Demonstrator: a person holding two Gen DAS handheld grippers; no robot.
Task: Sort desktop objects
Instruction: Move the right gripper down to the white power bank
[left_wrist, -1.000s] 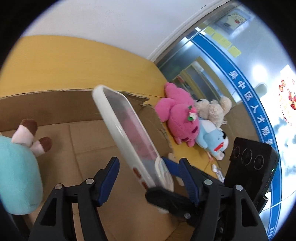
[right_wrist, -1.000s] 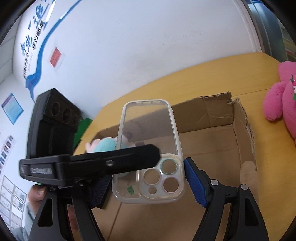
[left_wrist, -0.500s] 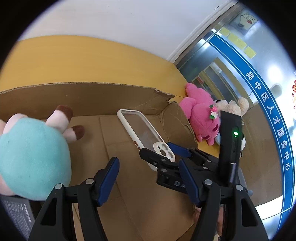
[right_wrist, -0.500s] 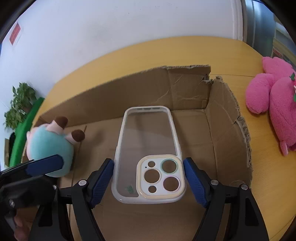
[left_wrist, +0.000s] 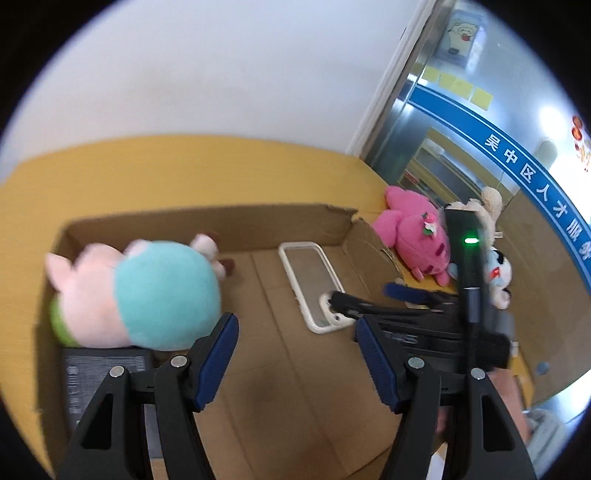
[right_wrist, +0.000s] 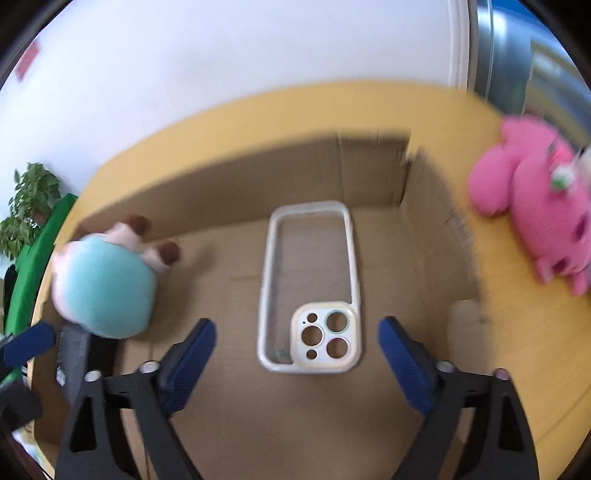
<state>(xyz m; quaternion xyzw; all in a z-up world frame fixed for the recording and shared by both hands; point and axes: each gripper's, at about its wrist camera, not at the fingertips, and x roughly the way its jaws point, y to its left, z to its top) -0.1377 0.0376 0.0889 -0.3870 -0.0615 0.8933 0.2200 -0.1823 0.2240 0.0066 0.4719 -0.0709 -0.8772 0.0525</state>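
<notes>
A clear phone case (right_wrist: 310, 284) with a cream camera frame lies flat on the floor of the open cardboard box (right_wrist: 369, 173). My right gripper (right_wrist: 295, 354) is open and empty just in front of it, jaws wide on either side, not touching. The case also shows in the left wrist view (left_wrist: 312, 284), with the right gripper (left_wrist: 369, 295) beside it. My left gripper (left_wrist: 295, 354) is open and empty above the box floor. A teal and pink plush toy (left_wrist: 147, 295) lies in the box's left part (right_wrist: 103, 284).
A dark flat device (left_wrist: 96, 373) lies under the plush in the box. On the yellow table (left_wrist: 184, 173) right of the box lie a pink plush (left_wrist: 417, 236) (right_wrist: 535, 221) and smaller pale plush toys (left_wrist: 498, 273). A potted plant (right_wrist: 29, 199) stands at far left.
The right gripper lowered the phone case into the box, opened and let go of it; the case now lies flat. Both grippers have pulled back and up. The left stayed open.
</notes>
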